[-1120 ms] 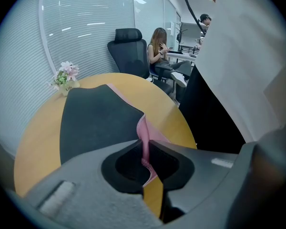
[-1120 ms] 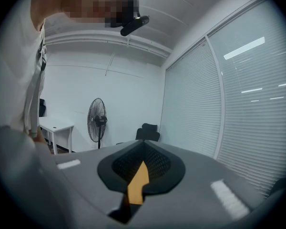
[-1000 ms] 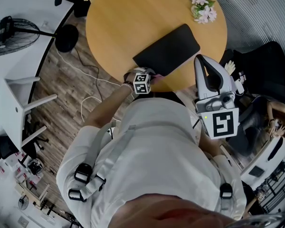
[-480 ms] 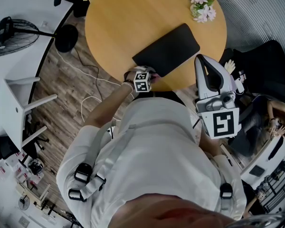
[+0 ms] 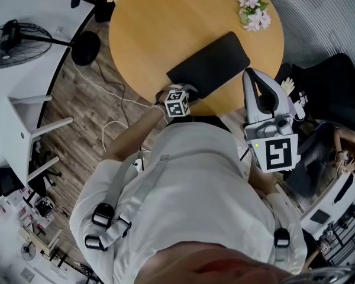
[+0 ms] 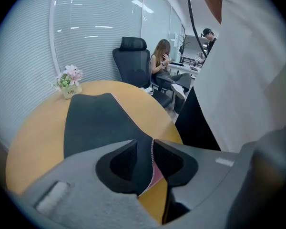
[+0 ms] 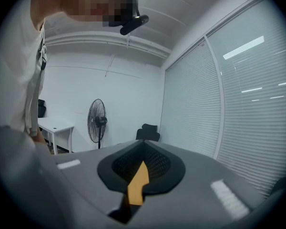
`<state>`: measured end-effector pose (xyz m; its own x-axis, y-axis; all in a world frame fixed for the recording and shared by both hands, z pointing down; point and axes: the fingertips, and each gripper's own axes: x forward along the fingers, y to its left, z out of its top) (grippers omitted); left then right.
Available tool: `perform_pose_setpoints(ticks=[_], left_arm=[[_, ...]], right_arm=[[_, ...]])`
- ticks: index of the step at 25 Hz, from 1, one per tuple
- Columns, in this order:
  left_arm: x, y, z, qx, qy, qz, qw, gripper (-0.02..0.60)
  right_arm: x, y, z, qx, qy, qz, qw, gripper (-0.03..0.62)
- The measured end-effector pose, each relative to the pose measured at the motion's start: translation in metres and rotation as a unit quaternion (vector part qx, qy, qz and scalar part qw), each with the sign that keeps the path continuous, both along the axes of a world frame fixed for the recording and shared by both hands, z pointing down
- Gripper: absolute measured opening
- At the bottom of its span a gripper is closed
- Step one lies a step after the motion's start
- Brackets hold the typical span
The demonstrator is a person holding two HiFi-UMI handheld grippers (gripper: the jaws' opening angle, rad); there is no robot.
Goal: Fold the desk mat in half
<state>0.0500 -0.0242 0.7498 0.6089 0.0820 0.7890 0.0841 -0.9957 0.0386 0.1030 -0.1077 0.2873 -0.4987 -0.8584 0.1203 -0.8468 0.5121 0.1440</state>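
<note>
My left gripper is at the table's near edge, its jaws opening around the desk mat's near corner. The mat's long axis runs away toward the far right edge. My right gripper, closed and empty, is raised off the table.

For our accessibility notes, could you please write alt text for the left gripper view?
The left gripper is opening its jaws around the raised corner of a black desk mat with a pink underside, on a round wooden table; a flower pot stands beyond.
</note>
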Motion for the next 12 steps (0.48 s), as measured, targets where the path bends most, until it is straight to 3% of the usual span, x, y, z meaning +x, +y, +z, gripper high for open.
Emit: perform_pose_setpoints(ticks=[8,12], left_arm=[[0.015,-0.025,-0.046,-0.005,0.068,-0.049,0.9965,0.107],[0.021,-0.047,-0.070,0.007,0.103,-0.088,0.9908,0.101]], right_arm=[[-0.006,-0.003,0.002,-0.002,0.012,-0.011,1.000,0.005],[-0.005,-0.005,0.000,0.002,0.010,-0.012,1.000,0.005]])
